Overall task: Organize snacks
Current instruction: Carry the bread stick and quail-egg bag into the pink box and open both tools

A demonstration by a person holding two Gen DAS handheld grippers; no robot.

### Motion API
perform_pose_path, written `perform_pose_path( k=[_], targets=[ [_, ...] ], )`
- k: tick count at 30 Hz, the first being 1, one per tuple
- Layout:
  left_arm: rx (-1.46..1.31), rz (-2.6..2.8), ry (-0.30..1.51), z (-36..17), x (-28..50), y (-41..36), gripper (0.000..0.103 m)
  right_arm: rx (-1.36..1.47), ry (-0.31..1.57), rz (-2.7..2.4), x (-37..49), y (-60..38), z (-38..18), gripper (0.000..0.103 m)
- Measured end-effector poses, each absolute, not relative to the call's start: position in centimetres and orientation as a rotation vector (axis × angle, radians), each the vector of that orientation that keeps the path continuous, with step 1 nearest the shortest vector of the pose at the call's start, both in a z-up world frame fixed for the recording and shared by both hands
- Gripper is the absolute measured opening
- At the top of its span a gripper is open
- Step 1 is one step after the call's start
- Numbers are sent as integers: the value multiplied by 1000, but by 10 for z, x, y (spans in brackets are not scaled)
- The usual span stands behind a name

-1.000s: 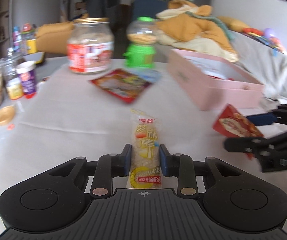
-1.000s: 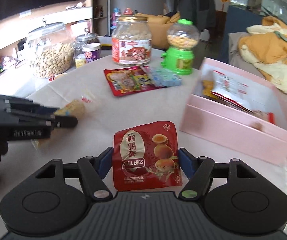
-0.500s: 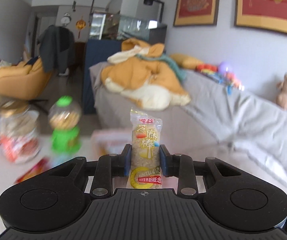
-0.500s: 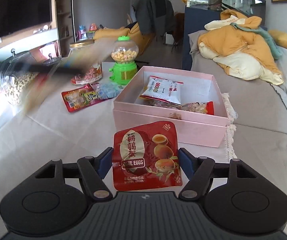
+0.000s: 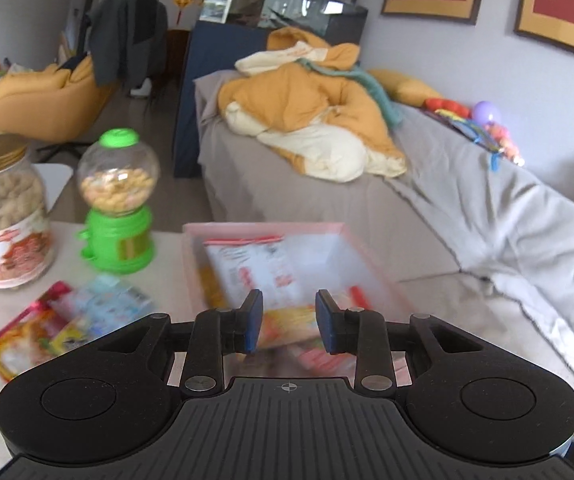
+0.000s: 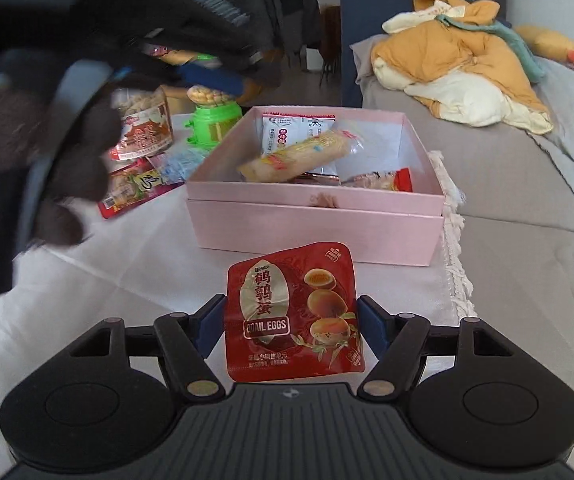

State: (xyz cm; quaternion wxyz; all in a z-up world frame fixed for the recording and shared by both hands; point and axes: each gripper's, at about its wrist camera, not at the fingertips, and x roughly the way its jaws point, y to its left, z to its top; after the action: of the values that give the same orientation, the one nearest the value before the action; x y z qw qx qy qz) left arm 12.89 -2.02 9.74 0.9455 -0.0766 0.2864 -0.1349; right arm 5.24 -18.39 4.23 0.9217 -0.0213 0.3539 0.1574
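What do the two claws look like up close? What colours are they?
Both look alike. The left claw and the right claw are matte black plastic, with a ribbed plate in the middle and a round bulge on each side. The fingers have blue pads, and silver pins sit at the joints. No cables show.

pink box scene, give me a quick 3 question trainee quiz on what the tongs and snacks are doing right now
1. True or false: the left tongs are open and hold nothing.
2. What do the right tongs grip?
A. quail eggs pouch
B. peanut jar
C. candy dispenser
3. Fill in: the yellow sesame stick lies inside the ____.

Key: 1 true; 2 A; 3 pink box.
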Motion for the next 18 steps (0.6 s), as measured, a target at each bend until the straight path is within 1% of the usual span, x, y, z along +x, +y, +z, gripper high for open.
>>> perform_pose_path(
  k=[3,8,10,12,14,15,18],
  targets=[
    [-166,-240,591,94,128,3,33,-38,690,322,68,-181,67,70],
    [-195,-193,615,89,126,40,33,-121,530,250,108,-164,136,70],
    [-184,-172,624,86,126,51,33,-103,531,203,131,-162,153,71],
    [-185,-157,627,85,127,59,33,-61,551,172,157,-166,159,72],
    [-194,-150,623,84,126,69,33,-3,615,189,181,-171,153,82],
    [-196,-146,619,82,126,74,33,20,658,194,191,-173,148,83],
    [-199,-142,580,77,126,88,33,33,702,184,201,-173,131,83]
  ],
)
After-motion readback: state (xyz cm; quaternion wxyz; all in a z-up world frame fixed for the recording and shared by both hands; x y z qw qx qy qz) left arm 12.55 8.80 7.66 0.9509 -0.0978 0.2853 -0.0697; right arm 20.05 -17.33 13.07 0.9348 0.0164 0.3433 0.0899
